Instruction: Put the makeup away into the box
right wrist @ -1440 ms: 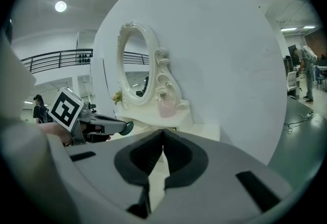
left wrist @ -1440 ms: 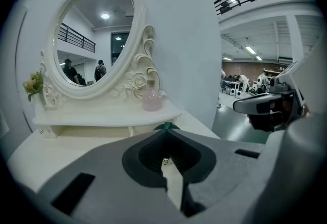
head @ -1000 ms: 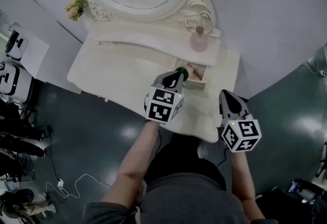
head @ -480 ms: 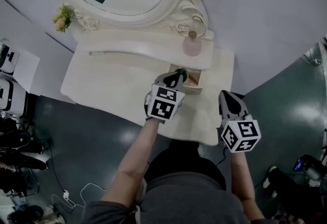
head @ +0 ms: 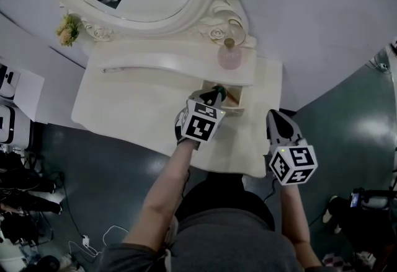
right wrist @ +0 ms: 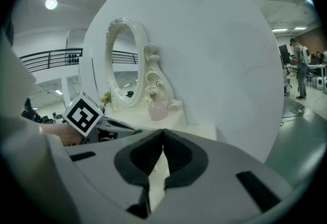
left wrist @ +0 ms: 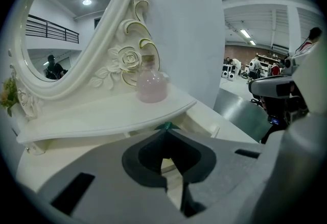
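Your left gripper has dipped toward the box, jaws clamped on a mostly hidden green item; your right gripper is closed, empty

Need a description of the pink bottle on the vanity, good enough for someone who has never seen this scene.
Find the oval mirror with the carved white frame, standing on the white dressing table; a raised shelf runs along its foot. The pink bottle stands at that shelf's right end, beside the frame's carved rose. It is the only pink, see-through thing there; the flowers sit at the far left end.
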`<state>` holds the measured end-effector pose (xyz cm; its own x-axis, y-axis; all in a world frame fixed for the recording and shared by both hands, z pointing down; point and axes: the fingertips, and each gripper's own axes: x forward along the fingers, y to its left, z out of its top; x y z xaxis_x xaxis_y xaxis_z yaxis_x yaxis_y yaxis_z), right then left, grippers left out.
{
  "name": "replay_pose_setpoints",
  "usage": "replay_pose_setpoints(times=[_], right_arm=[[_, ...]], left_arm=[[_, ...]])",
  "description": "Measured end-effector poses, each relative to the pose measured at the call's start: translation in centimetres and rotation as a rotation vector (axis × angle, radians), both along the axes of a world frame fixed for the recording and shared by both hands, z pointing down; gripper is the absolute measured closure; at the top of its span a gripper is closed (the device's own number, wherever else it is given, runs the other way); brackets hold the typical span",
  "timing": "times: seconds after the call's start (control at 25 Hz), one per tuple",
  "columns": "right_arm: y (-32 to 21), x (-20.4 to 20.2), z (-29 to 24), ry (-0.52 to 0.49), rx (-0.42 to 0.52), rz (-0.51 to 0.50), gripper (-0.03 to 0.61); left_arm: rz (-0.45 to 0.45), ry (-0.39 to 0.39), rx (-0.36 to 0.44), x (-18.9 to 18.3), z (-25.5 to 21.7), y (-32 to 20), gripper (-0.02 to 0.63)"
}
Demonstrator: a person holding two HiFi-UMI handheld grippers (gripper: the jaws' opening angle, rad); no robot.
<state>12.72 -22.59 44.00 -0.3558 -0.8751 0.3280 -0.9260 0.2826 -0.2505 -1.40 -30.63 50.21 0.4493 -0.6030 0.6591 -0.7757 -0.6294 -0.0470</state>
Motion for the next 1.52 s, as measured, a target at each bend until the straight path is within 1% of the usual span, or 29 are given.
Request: replay_pose_setpoints(times=[0.2, 0.32, 0.44, 0.6, 1.04, 1.28, 1.32, 1.4, 1.52], right_arm=[[-0.3, -0.1, 0.2, -0.001, -0.008, 0.004, 0.572], [-0.4, -0.2, 0.2, 0.000, -0.012, 0.005, 0.572], [-0.4, -0.4, 0.4, 0.001, -0.016, 0.003, 0.572], [-0.5, -0.5, 0.6, 0.003, -0.022, 0.002, 0.572], [-0.9, -0.6, 0.6, 0.013, -0.027, 0.004, 0.572], [-1.0, -0.9, 0.8, 0.011, -0.031, -0.002, 0.572], [-1.0, -1.0, 0.8, 0.011, -0.031, -0.004, 0.574], [-1.1, -1.2, 0.7, 0.011, -0.029, -0.008, 0.572], [-1.2, -1.3, 0.5, 0.010, -0.025, -0.014, 0.574]], left_arm=[[-0.002, -0.008, -0.040, -0.1, 0.4, -0.2, 0.606], [0.011, -0.014, -0.048, 0.0, 0.7, -0.4, 0.606], [0.032, -0.044, -0.072, 0.2, 1.2, -0.2, 0.606], [0.058, -0.073, -0.085, 0.4, 1.4, -0.1, 0.606], [0.100, -0.106, -0.121, 0.7, 2.0, -0.3, 0.606], [0.130, -0.110, -0.150, 1.0, 2.3, 0.0, 0.604], [0.134, -0.106, -0.155, 1.1, 2.3, 0.1, 0.596], [0.142, -0.093, -0.170, 1.2, 2.3, 0.2, 0.557], [0.148, -0.081, -0.175, 1.3, 2.2, 0.3, 0.540]])
